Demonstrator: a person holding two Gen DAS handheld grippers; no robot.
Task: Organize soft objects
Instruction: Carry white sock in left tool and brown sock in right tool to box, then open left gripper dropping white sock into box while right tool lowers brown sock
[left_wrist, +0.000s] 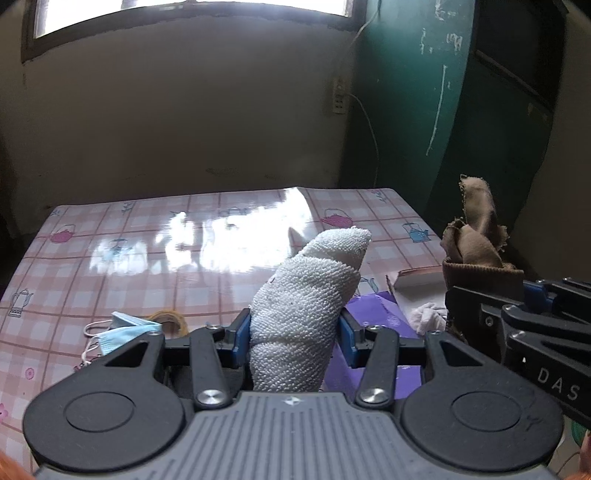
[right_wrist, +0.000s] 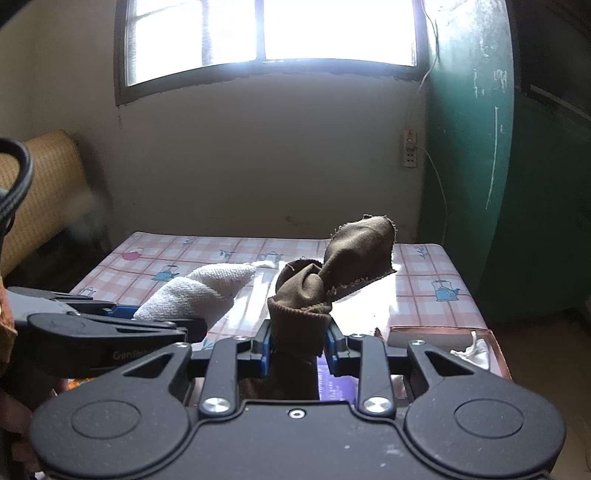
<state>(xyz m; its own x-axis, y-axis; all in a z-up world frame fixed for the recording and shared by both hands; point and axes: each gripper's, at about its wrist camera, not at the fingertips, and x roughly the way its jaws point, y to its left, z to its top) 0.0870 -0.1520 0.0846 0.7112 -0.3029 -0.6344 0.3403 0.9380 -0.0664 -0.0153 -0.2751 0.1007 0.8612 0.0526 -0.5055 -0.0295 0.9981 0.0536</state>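
The left gripper (left_wrist: 294, 334) clamps a rolled white towel (left_wrist: 303, 306) that sticks up above the checked tablecloth (left_wrist: 147, 236). Just beside it the right gripper (right_wrist: 298, 349) squeezes a bunched brown cloth (right_wrist: 325, 280), held over an open box (right_wrist: 443, 338) at the table's near corner

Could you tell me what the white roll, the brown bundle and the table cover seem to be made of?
White roll: terry cloth, looped nubby pile. Brown bundle: smooth thin knit, probably, with a ribbed cuff and frayed edges. Table cover: glossy plastic sheet, likely vinyl, mirroring the window glare.
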